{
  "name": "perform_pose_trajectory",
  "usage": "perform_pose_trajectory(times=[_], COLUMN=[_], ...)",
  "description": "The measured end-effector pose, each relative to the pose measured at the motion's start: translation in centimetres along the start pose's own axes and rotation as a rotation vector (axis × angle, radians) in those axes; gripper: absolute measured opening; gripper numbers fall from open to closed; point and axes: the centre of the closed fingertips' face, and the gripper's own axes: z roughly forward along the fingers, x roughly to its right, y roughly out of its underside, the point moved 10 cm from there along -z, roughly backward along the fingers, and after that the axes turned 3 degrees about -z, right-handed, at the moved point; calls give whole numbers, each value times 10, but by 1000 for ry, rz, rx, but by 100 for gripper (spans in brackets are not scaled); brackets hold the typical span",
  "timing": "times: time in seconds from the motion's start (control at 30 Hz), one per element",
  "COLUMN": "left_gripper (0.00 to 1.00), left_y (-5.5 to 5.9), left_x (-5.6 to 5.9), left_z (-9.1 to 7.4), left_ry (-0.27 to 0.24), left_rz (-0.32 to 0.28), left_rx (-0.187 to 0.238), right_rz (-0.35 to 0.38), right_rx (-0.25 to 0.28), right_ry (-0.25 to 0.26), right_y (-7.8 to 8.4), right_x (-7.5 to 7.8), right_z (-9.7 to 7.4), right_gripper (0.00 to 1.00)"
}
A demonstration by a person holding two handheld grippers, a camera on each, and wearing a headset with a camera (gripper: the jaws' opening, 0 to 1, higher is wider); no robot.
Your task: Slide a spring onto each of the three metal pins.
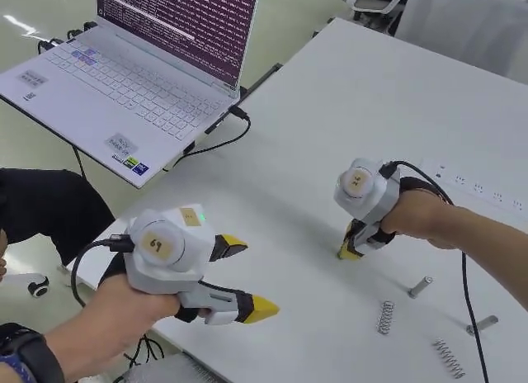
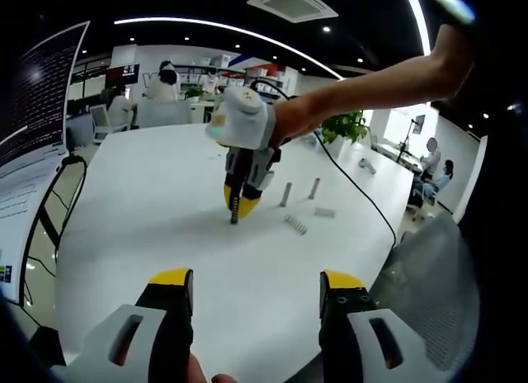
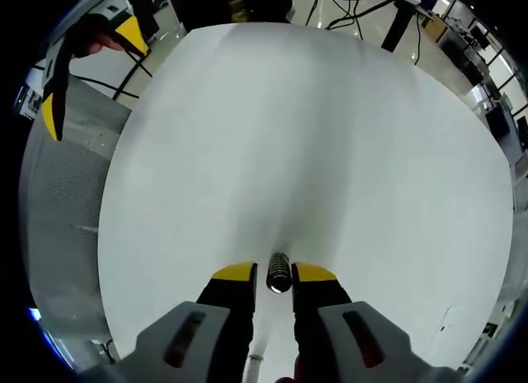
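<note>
1. Left claw (image 1: 247,277) released, idle, over worktop (image 1: 330,111) edge.
2. Two loose springs (image 1: 385,317), two bare pins (image 1: 420,286) sit right of right claw (image 1: 351,251).
3. Right claw clenched on a spring (image 3: 279,276), tips down at worktop.
4. Likely first spring in hand; next: align its bore with a pin.
</note>
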Motion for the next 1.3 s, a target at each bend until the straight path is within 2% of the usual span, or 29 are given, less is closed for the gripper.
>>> perform_pose_trajectory(times=[0.37,0.8,1.3], left_gripper=[57,59,62], left_y=[-1,-6,-9], left_x=[3,7,11], left_z=[0,3,4], left_ry=[6,19,30], left_rz=[3,18,35], left_rx=[-1,-4,-18], right_rz=[-3,1,56], right_rx=[-7,10,54], right_ry=[14,49,107], right_y=[2,7,22], right_x=[-3,-5,-14], right_z=[-5,-24,-50], right_gripper=[23,28,32])
